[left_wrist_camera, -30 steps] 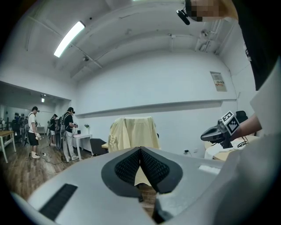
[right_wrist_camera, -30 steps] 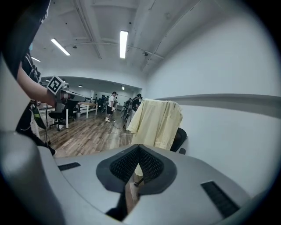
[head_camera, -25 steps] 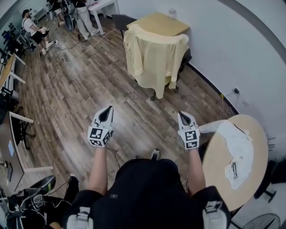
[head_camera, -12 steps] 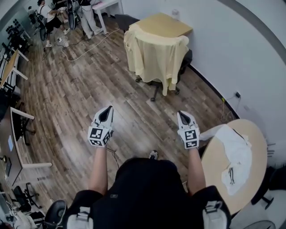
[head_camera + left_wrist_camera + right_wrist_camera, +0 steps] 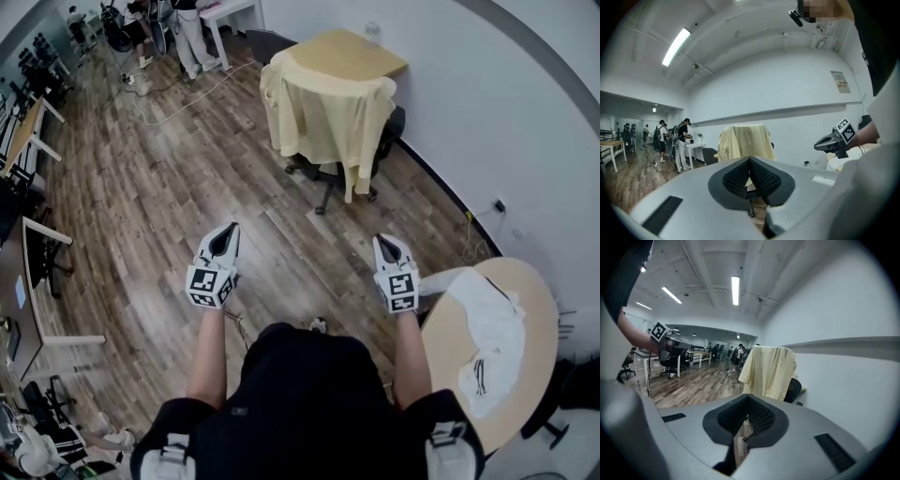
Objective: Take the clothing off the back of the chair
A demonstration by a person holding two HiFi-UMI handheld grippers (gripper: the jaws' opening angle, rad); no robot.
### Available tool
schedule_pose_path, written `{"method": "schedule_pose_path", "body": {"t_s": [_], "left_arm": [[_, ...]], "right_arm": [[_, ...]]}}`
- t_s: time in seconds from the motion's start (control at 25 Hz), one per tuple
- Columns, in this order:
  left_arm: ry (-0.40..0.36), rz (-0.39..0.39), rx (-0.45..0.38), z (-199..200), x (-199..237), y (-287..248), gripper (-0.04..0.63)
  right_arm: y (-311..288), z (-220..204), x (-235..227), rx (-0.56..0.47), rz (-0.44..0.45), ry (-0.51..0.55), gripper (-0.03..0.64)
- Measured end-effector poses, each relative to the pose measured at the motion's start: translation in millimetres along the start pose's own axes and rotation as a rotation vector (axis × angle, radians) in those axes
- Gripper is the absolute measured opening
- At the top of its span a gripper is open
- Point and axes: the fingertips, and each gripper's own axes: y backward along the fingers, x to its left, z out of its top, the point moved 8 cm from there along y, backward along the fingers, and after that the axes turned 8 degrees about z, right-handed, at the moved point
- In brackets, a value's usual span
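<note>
Wood floor (image 5: pixel 159 197) separates the closed, empty left gripper (image 5: pixel 225 233) and right gripper (image 5: pixel 386 242) from the shirt (image 5: pixel 328 112); a one-sided pull could snag it on the chair (image 5: pixel 390 129).

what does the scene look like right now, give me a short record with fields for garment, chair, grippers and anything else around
garment: pale yellow shirt, draped over the chair back and hanging down
chair: black office chair, beside a square wooden table, near the wall
left gripper: shut, empty, well short of the chair
right gripper: shut, empty, well short of the chair
other: white cloth on a round table at the person's right
task state: shirt not yet touched
</note>
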Motion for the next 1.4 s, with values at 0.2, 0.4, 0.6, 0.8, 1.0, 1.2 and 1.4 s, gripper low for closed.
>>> {"method": "schedule_pose_path", "body": {"t_s": [0.2, 0.4, 0.6, 0.8, 1.0, 1.2, 1.4], "left_arm": [[0.004, 0.013, -0.013, 2.1, -3.7, -0.9, 0.002], [0.004, 0.01, -0.016, 5.0, -6.6, -2.0, 0.002], [0.004, 0.008, -0.016, 2.7, -6.9, -0.8, 0.002], [0.002, 0.005, -0.021, 3.4, -0.7, 1.1, 0.002], [0.0, -0.004, -0.025, 6.7, 3.3, -4.7, 0.002], [0.004, -0.018, -0.023, 4.2, 8.8, -11.2, 0.002], [0.009, -0.034, -0.025, 5.4, 13.5, -26.4, 0.002]], "right_arm": [[1.7, -1.7, -3.8, 0.002, 0.005, 0.008, -0.006], [5.9, -2.0, -5.0, 0.005, 0.002, 0.006, -0.006], [9.9, -4.7, -4.8, 0.009, -0.009, -0.003, -0.006], [9.6, -3.4, -0.4, 0.011, -0.012, 0.004, -0.006], [7.2, 1.1, -0.1, 0.005, -0.015, 0.021, -0.006], [7.1, -1.2, -0.1, 0.028, -0.033, 0.006, -0.006], [2.0, 3.2, -7.7, 0.025, -0.047, 0.012, -0.006]]}}
